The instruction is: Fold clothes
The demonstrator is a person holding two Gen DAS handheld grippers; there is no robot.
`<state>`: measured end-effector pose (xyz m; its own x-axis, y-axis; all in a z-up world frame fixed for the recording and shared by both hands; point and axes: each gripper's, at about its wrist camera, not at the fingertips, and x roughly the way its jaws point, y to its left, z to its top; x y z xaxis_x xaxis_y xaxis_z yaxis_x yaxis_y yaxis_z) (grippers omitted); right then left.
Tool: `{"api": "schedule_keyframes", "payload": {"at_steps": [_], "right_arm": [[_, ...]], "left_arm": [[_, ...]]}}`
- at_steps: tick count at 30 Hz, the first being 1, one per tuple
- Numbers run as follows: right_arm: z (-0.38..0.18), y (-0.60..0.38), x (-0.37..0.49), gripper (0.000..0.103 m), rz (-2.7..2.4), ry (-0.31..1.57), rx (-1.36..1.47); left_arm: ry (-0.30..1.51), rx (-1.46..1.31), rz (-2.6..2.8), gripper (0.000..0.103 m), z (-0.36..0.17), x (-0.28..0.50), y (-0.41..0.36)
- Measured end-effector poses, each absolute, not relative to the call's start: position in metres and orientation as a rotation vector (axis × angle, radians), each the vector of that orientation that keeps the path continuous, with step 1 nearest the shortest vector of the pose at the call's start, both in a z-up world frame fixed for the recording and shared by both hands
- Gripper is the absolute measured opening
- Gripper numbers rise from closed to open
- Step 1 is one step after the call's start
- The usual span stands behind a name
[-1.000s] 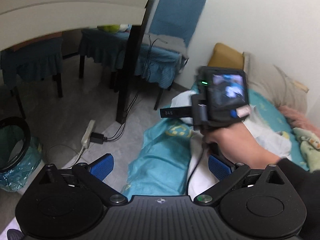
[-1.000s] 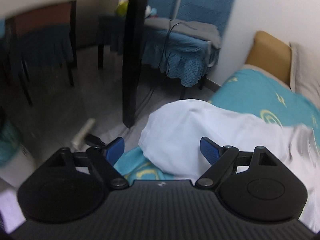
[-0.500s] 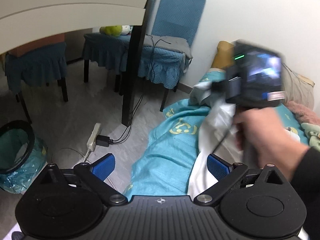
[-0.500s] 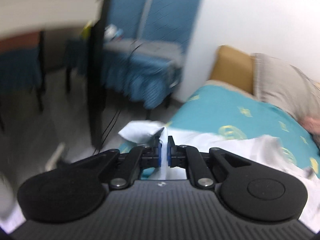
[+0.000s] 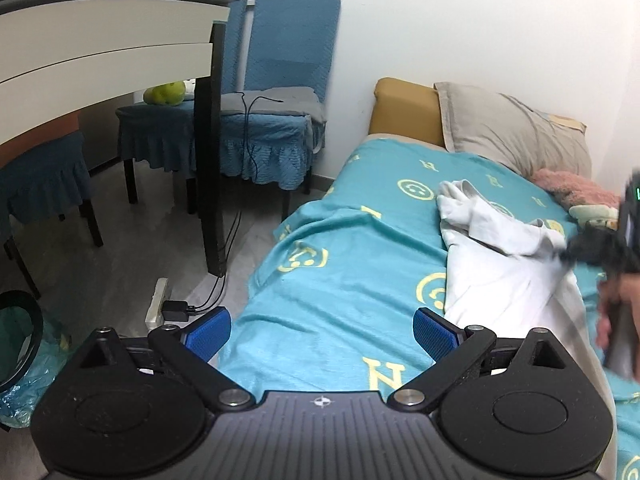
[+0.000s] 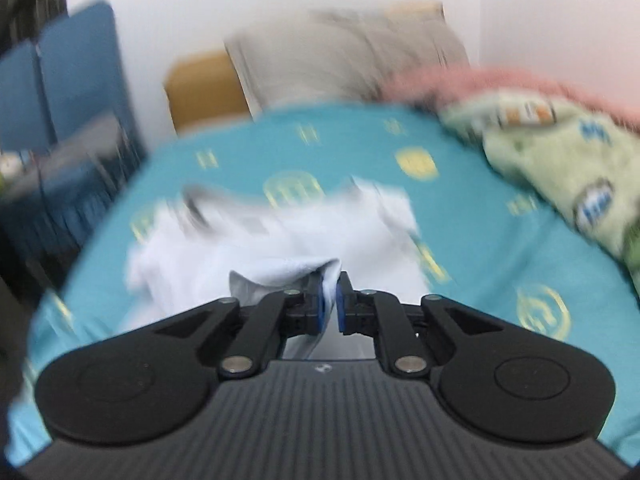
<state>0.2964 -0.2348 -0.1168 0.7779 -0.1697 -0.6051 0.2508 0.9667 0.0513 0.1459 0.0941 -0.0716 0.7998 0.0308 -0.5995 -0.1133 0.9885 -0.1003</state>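
Note:
A white garment [image 5: 504,268] lies crumpled on the teal bedspread [image 5: 344,248], its sleeve pulled toward the right. My left gripper [image 5: 320,330] hangs open over the bed's near edge with nothing between its blue pads. In the blurred right wrist view, my right gripper [image 6: 330,304] is shut on a fold of the white garment [image 6: 280,240]. The left wrist view shows that right gripper [image 5: 604,248] at the far right, held by a hand [image 5: 620,312].
A beige pillow [image 5: 512,132], a pink fluffy item [image 5: 572,188] and a green patterned blanket [image 6: 560,160] lie at the head of the bed. Left of the bed stand a black table leg [image 5: 210,152], blue-covered chairs [image 5: 276,92], a power strip [image 5: 160,300] and a bin [image 5: 20,332].
My right gripper closed on the white garment's edge and swept it rightward across the bed. The left gripper stayed open and the view now takes in more of the bed.

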Motion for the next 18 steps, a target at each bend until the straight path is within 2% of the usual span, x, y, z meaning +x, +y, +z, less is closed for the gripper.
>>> {"api": "schedule_keyframes", "payload": {"at_steps": [1, 2, 3, 4, 5, 10, 12, 13, 14, 18], "right_arm": [[-0.123, -0.239, 0.288, 0.024, -0.223, 0.65, 0.097], [-0.128, -0.24, 0.281, 0.041, -0.209, 0.646, 0.07], [-0.131, -0.239, 0.275, 0.054, -0.188, 0.628, 0.059], [-0.132, -0.238, 0.27, 0.075, -0.165, 0.607, 0.053], [-0.132, -0.234, 0.265, 0.08, -0.146, 0.578, 0.035], [-0.12, -0.188, 0.274, 0.08, -0.015, 0.445, -0.149], [-0.118, -0.175, 0.299, 0.078, 0.037, 0.456, -0.171], [-0.12, -0.168, 0.31, 0.069, 0.057, 0.473, -0.19], [-0.123, -0.159, 0.32, 0.065, 0.075, 0.494, -0.214], [-0.141, -0.136, 0.351, 0.065, 0.078, 0.555, -0.337]], "left_arm": [[0.642, -0.132, 0.075, 0.099, -0.072, 0.147, 0.093], [0.644, -0.131, 0.072, 0.099, -0.073, 0.148, 0.091], [0.646, -0.129, 0.069, 0.099, -0.074, 0.149, 0.089], [0.648, -0.127, 0.067, 0.099, -0.075, 0.15, 0.088], [0.65, -0.126, 0.064, 0.099, -0.076, 0.151, 0.086], [0.666, -0.118, 0.051, 0.099, -0.081, 0.156, 0.08], [0.673, -0.111, 0.048, 0.099, -0.084, 0.158, 0.077], [0.674, -0.109, 0.045, 0.099, -0.086, 0.159, 0.076], [0.675, -0.108, 0.042, 0.099, -0.087, 0.16, 0.075], [0.678, -0.1, 0.031, 0.099, -0.091, 0.162, 0.073]]}}
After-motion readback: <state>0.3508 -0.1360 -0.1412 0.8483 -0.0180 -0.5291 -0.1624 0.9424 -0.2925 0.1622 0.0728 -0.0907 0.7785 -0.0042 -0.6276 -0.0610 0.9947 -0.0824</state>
